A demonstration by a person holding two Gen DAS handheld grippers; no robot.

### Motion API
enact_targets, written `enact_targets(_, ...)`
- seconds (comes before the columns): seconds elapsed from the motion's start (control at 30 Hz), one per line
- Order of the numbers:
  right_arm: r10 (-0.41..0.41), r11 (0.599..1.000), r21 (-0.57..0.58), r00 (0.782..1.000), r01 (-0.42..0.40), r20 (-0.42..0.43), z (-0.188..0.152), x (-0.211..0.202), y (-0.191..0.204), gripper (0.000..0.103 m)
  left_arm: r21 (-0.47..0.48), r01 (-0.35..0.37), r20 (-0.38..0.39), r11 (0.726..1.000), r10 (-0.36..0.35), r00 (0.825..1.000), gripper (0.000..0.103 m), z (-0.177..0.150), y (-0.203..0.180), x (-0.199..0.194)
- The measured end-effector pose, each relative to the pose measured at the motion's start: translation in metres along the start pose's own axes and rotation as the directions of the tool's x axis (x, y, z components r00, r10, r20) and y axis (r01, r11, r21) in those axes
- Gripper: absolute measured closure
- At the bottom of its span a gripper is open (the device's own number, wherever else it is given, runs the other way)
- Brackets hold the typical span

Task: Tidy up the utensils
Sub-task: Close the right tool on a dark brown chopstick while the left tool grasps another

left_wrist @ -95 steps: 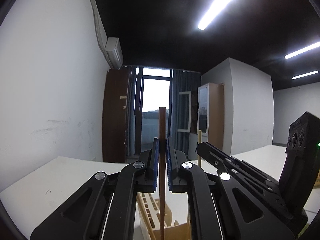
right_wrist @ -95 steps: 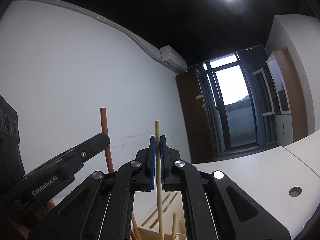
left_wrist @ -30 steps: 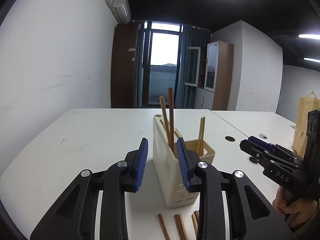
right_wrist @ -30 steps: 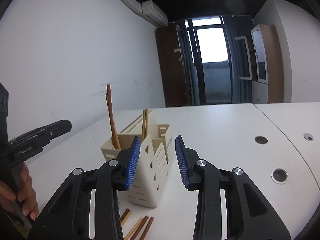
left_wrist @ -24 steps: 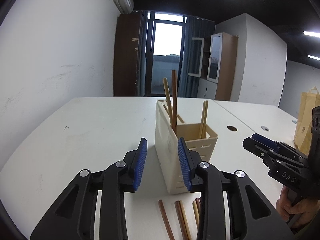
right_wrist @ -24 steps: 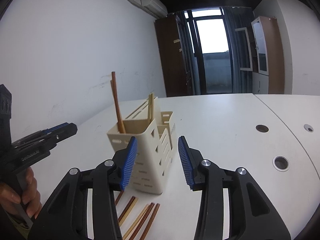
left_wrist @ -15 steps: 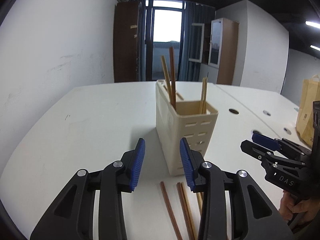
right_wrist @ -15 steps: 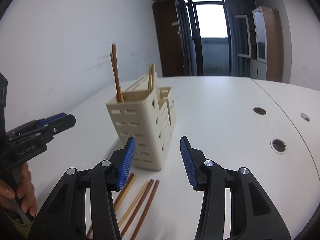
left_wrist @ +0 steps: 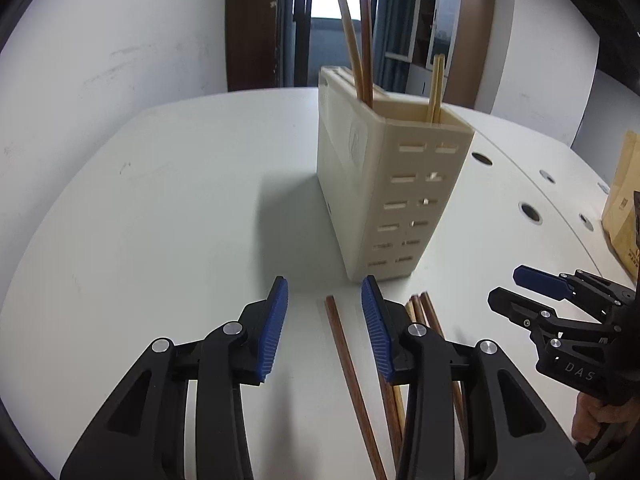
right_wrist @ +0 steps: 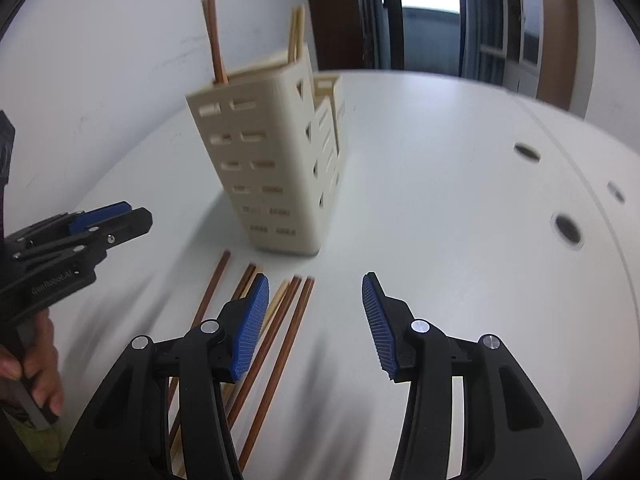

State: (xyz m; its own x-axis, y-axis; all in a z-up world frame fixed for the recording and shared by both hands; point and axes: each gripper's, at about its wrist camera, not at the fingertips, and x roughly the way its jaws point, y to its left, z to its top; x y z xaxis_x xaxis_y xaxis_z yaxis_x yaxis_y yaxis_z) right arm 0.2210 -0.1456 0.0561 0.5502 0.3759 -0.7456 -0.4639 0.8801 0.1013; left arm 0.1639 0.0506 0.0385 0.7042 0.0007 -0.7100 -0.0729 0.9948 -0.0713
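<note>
Two grippers of yours hang over loose chopsticks on the white table (left_wrist: 160, 208).
Your left gripper (left_wrist: 324, 304) (jaws just opened wider, gripping nothing) straddles a dark chopstick (left_wrist: 348, 364); your right gripper (right_wrist: 312, 300), jaws also just widened and empty, sits right of the chopstick row (right_wrist: 280, 328). The cream utensil holder (left_wrist: 384, 184) stands just beyond, four chopsticks upright inside.

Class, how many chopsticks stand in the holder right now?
4: two brown chopsticks in the holder at its left side, two pale chopsticks at its right. Shorter ones may be hidden inside.
</note>
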Motion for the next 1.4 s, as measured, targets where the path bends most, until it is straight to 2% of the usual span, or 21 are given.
enact_targets(0.27,0.010,1.000,0.031,0.989,-0.005,-0.148,-0.005,0.023,-0.007,0.054,0.023,-0.008,-0.068,1.000,0.010,0.998,0.065,-0.009,0.000,0.017)
enact_targets(0.57,-0.013,1.000,0.013,0.976,0.016,-0.216,-0.007,0.044,-0.004,0.054,0.037,-0.006,-0.129,0.999,0.011,0.992,0.065,-0.010,-0.002,0.037)
enact_targets(0.9,-0.030,1.000,-0.004,0.965,0.030,-0.260,-0.008,0.062,0.005,0.054,0.027,0.015,-0.177,1.000,-0.010,0.984,0.065,-0.011,-0.003,0.053)
enact_targets(1.2,-0.067,0.998,-0.021,0.962,0.064,-0.263,-0.003,0.069,0.007,0.054,0.034,0.024,-0.221,0.999,-0.016,0.975,0.065,-0.017,-0.003,0.068)
enact_targets(1.4,-0.120,0.991,-0.094,0.958,0.099,-0.259,-0.004,0.070,0.017,0.054,0.039,0.019,-0.252,0.999,-0.009,0.968,0.065,-0.019,0.002,0.079)
